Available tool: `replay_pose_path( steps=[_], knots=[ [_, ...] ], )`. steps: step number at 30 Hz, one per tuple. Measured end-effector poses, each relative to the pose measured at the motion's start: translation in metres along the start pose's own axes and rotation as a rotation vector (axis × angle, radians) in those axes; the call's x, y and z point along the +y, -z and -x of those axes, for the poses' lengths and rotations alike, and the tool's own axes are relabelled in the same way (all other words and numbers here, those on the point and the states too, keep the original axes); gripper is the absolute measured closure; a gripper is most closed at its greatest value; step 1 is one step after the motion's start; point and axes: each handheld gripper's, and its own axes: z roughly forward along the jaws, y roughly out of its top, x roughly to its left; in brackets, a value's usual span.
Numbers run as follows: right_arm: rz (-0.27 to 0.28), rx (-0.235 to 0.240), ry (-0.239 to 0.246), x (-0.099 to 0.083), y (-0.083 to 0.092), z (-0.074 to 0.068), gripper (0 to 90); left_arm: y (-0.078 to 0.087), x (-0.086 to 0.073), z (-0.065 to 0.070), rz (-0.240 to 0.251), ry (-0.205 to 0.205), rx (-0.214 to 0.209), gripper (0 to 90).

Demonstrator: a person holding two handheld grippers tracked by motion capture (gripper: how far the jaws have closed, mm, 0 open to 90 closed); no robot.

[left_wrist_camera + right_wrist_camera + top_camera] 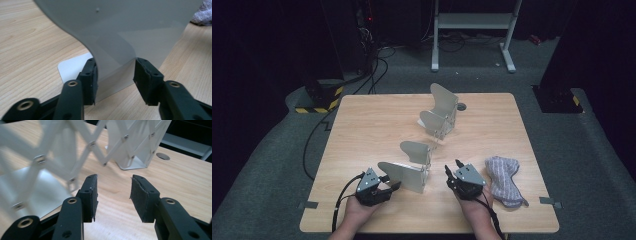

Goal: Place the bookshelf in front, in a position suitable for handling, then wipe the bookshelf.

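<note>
A pale grey rack (pixel 419 150) of thin, smooth plates with rounded tops, joined by a criss-cross lattice of white strips riveted at their crossings, is standing stretched out across the light wood-grain tabletop (pixel 362 125). Its nearest plate (pixel 120 32) is sitting between the black jaws of the left tool (pixel 388 186), which the person's left hand (pixel 357 212) is gripping. In the left gripper view one rubber-faced jaw is lying against the matte, curved plate, while the other is standing just clear of its edge, so the jaws are part-way spread around the plate and not pinching it. A flat foot of the rack is resting on the wood just beyond that jaw.

The right tool (pixel 453 169) is lying just beside the near end of the rack, on the side away from the left tool. Its jaws are spread with bare wood between them. In the right gripper view the lattice (pixel 75 152) is rising ahead and to one side of the jaws, its small metal rivets catching the light.

A crumpled cloth (pixel 503 179), striped lilac and grey with a soft knitted look, is lying just beyond the right tool on its outer side. No lettering can be read on any item.
</note>
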Motion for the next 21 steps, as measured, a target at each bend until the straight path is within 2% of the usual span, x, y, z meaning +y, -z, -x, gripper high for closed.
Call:
replay_pose_path(
  steps=[2,4,12,16,21],
  knots=[
    [-0.003,0.003,0.000,-0.003,0.003,-0.002,55.8,-0.002,0.001,0.004,-0.001,-0.010,0.005,60.9],
    [-0.010,0.009,0.006,-0.006,0.002,-0.003,55.6,-0.005,0.002,0.006,0.001,-0.001,0.006,63.1],
    [-0.029,0.022,-0.005,-0.015,0.005,-0.003,53.8,-0.013,0.006,0.012,0.001,0.002,0.019,67.0],
    [-0.028,0.037,0.005,-0.016,0.007,-0.010,52.8,-0.016,0.007,0.013,0.003,0.006,0.026,67.7],
    [-0.015,0.081,0.033,-0.014,0.007,-0.024,52.0,-0.017,0.007,0.012,0.004,0.009,0.024,68.9]
  ],
)
